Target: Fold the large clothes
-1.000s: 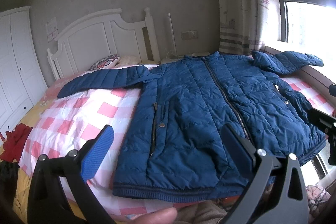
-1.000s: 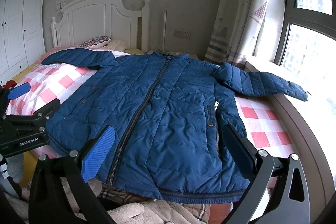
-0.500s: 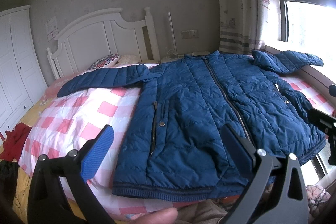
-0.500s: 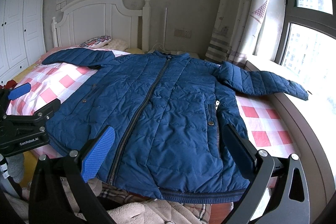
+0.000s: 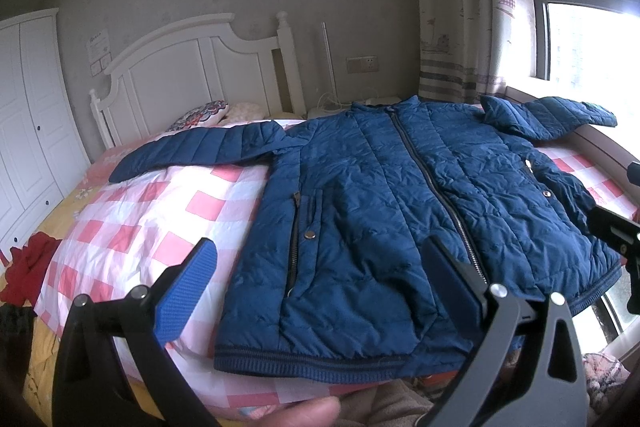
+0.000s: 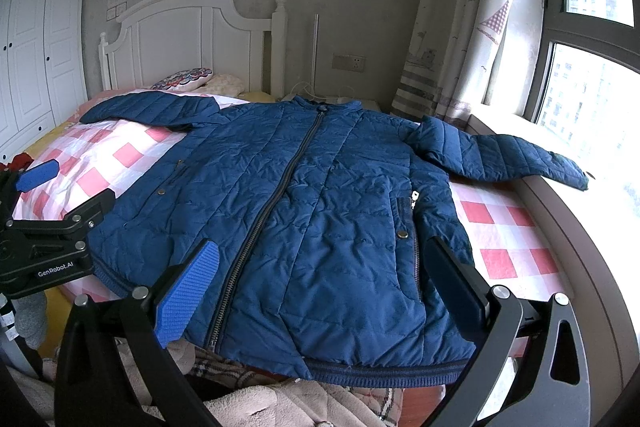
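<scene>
A navy quilted jacket (image 5: 384, 211) lies flat and zipped on the bed, front up, both sleeves spread outward. Its left sleeve (image 5: 200, 147) stretches across the checked sheet; the right sleeve (image 6: 504, 159) reaches onto the window sill. My left gripper (image 5: 316, 267) hovers open above the hem on the jacket's left half, holding nothing. In the right wrist view the same jacket (image 6: 320, 211) fills the middle, and my right gripper (image 6: 320, 263) hangs open over the hem near the zipper. The left gripper (image 6: 60, 211) also shows at that view's left edge.
The bed has a pink-and-white checked sheet (image 5: 132, 223) and a white headboard (image 5: 192, 75) with a patterned pillow (image 5: 200, 111). A window sill (image 6: 576, 227) and curtain (image 6: 460, 27) border the right. White wardrobes (image 5: 24, 131) stand left; red cloth (image 5: 28, 263) lies beside the bed.
Both views have shifted only slightly; the jacket lies as before and both grippers stay open above the hem.
</scene>
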Demonstrator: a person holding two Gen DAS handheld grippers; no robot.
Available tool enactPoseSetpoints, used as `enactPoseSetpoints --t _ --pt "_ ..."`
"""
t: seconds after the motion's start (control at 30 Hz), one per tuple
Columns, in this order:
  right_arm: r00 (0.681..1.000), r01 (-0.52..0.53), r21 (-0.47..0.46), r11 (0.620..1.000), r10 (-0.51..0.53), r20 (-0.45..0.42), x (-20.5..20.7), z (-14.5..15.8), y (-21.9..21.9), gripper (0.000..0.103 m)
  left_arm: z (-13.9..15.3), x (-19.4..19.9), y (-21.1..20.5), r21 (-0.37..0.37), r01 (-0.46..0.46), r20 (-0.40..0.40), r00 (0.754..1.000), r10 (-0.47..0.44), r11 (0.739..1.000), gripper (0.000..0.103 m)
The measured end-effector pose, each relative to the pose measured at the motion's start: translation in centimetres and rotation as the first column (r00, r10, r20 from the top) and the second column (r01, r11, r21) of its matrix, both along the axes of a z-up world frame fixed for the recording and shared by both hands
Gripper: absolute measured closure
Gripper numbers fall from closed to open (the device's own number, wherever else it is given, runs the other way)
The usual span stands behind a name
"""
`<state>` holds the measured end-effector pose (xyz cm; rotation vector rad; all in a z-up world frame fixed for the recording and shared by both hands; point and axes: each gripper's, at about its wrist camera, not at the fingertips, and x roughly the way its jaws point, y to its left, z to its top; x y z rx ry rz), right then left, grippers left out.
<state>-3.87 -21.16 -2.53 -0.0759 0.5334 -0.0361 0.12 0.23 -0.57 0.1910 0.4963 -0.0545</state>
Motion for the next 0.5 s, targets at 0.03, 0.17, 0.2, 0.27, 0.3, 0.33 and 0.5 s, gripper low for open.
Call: enactPoseSetpoints --t 0.03,0.17,0.2,0.27,0.3,0.33,0.5 --pt "1.0 0.0 0.0 1.0 0.0 0.0 0.0 0.0 -0.01 0.005 0.01 0.0 0.0 0.0 0.0 0.0 1.0 0.0 1.0 0.002" --pt "1.0 0.0 0.001 1.0 0.0 -0.001 0.01 -0.01 -0.03 0.005 0.01 0.02 0.01 -0.001 0.0 -0.001 1.0 0.0 1.0 0.002" --pt "1.0 -0.001 0.001 1.0 0.001 -0.001 0.02 -0.02 -0.01 0.005 0.0 0.02 0.01 -0.001 -0.001 -0.001 1.0 0.001 1.0 0.002" --pt "1.0 -0.001 0.001 1.0 0.001 -0.002 0.02 -0.03 -0.02 0.005 0.01 0.03 0.01 -0.001 -0.001 -0.002 1.0 0.001 1.0 0.002" --pt "1.0 -0.001 0.002 1.0 0.001 -0.002 0.01 -0.04 -0.02 0.005 0.01 0.03 0.01 0.0 -0.001 -0.002 1.0 0.001 1.0 0.002" --pt "1.0 -0.002 0.002 1.0 0.002 -0.002 -0.05 -0.03 0.03 0.005 -0.01 0.04 0.03 0.0 -0.001 -0.002 1.0 0.001 1.0 0.002" --pt "1.0 -0.001 0.002 1.0 0.001 -0.002 -0.04 -0.09 0.07 0.005 -0.03 0.08 0.06 0.0 -0.007 -0.002 1.0 0.007 1.0 0.002"
